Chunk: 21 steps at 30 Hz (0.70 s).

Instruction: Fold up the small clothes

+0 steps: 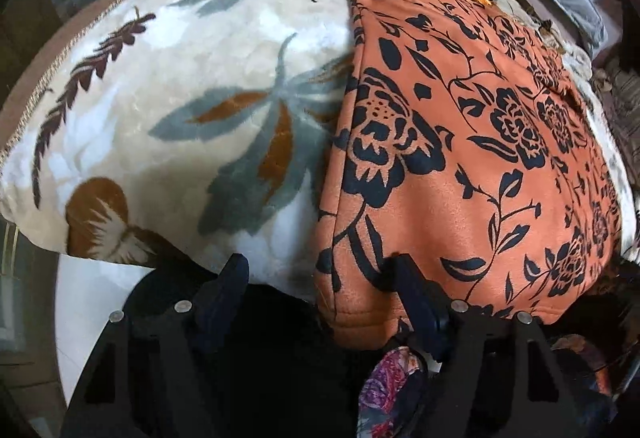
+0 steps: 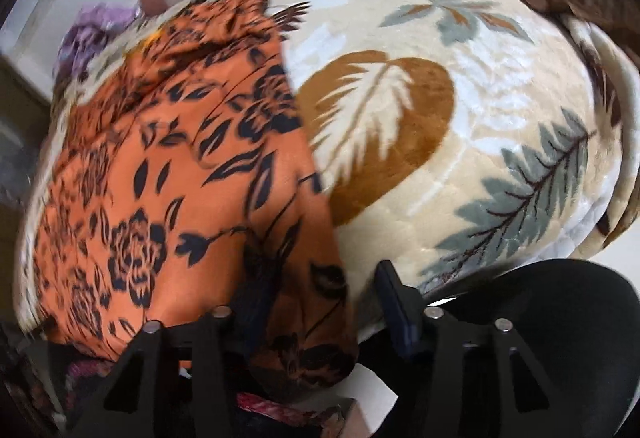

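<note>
Across the right half of the left wrist view lay one orange cloth with a black flower print [image 1: 460, 166], spread on one cream plush blanket with leaf patterns [image 1: 180, 98]. It looked light, soft and limp, best pinched at a near corner hem. The left gripper [image 1: 320, 278] stood part open, that corner between its jaws; a grip could not be told.

Low in the right wrist view, the right gripper [image 2: 316, 302] straddled the other corner, its two fingers part open, grip uncertain.
</note>
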{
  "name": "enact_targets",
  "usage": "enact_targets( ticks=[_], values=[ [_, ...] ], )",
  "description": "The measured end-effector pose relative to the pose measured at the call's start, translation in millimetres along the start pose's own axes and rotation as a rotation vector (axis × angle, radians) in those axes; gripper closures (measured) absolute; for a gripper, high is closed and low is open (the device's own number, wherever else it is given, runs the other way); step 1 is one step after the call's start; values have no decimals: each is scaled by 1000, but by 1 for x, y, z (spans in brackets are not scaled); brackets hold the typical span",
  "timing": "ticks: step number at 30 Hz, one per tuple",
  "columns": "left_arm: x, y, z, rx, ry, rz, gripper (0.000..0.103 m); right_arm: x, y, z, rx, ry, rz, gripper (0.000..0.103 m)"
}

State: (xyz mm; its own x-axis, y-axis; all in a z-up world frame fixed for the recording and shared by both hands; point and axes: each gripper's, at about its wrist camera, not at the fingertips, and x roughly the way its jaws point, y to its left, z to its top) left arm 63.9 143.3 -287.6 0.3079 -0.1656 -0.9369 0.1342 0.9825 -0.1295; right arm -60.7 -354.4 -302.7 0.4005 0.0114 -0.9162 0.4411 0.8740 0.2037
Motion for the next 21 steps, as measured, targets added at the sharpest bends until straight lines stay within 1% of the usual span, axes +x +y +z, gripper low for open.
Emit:
enact_targets(
  ticks=[3, 4, 5, 6, 7, 8, 9, 10, 12, 14, 16, 19, 21],
  values=[
    [1, 4, 0, 0, 1, -30, 28, 1, 0, -1, 2, 3, -7, 53],
    [0, 5, 0, 1, -4, -43, 38, 1, 1, -1, -6, 4, -10, 53],
    [-1, 4, -1, 7, -6, -63, 55, 1, 3, -1, -25, 7, -16, 56],
    [-1, 5, -5, 11, -5, -79, 62, -1, 8, -2, -46, 9, -11, 67],
    [-2, 4, -5, 12, -5, -100, 73, -3, 12, -2, -66, 8, -13, 76],
    [-4, 2, -5, 17, -11, -108, 83, -4, 18, -3, -90, 6, -16, 83],
    [-6, -2, -5, 23, -19, -108, 88, -7, 23, -2, -107, 1, -10, 96],
    [-8, -4, -3, 33, -28, -104, 90, -9, 26, -2, -114, -4, -5, 96],
    [-15, -5, 0, 41, -35, -116, 93, -16, 29, 1, -110, -9, 39, 96],
    [-24, -3, 4, 43, -46, -154, 95, -27, 28, 7, -88, -17, 118, 96],
    [-42, -2, 10, 56, -67, -201, 95, -41, 26, 20, -59, -31, 206, 96],
    [-83, -3, 31, 103, -141, -272, 95, -65, 21, 44, -24, -68, 330, 96],
    [-105, -2, 49, 127, -192, -293, 95, -79, 23, 65, -10, -91, 405, 96]
  ],
)
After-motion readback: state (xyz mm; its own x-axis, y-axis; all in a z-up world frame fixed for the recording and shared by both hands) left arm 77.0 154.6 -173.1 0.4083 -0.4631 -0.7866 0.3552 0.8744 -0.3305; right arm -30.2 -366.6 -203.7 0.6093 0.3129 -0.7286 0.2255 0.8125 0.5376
